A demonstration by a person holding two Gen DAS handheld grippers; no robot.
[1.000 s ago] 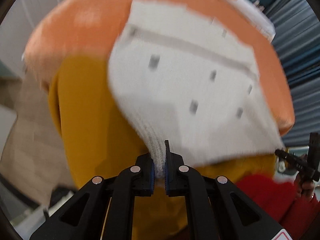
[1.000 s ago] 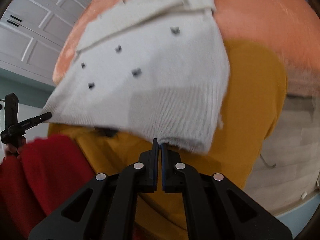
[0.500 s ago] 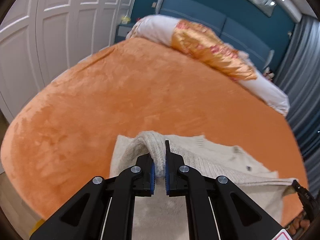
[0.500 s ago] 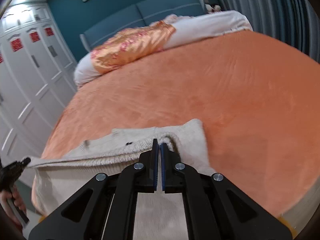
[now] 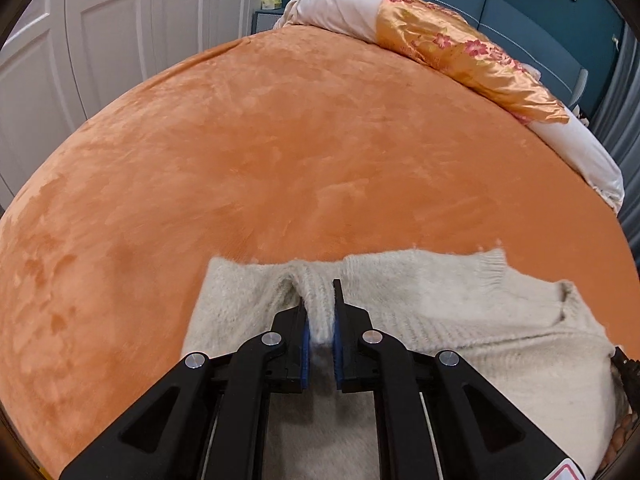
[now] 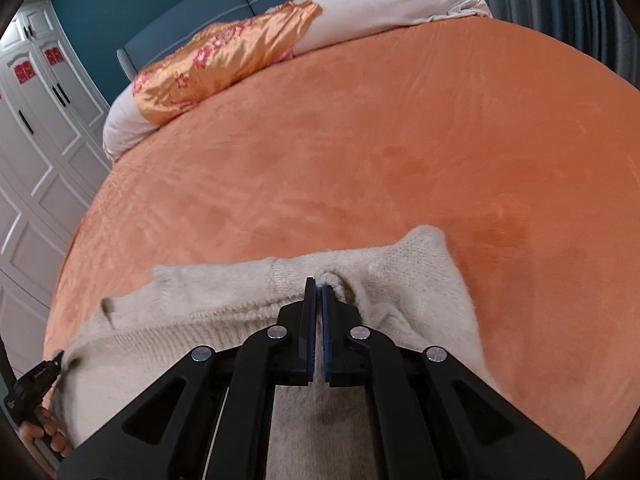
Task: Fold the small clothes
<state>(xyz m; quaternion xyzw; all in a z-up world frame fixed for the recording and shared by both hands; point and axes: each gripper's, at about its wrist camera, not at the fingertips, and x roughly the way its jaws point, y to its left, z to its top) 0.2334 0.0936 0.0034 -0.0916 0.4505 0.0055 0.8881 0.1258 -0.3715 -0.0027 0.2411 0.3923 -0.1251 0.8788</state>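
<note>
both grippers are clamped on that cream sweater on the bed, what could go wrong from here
1. Both the left gripper and the right gripper pinch bunched ribbed knit of the cream sweater; pulling apart could stretch or snag the fuzzy fabric.
2. The sweater lies near the close edge of the orange bedspread, so on release part could slide off.
3. The fabric puckers around each grip, so creases may stay in the fold.

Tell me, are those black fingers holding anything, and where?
Yes. Both grippers, left and right, pinch the cream knitted garment at bunched folds of its far edge, on the orange bed.
</note>
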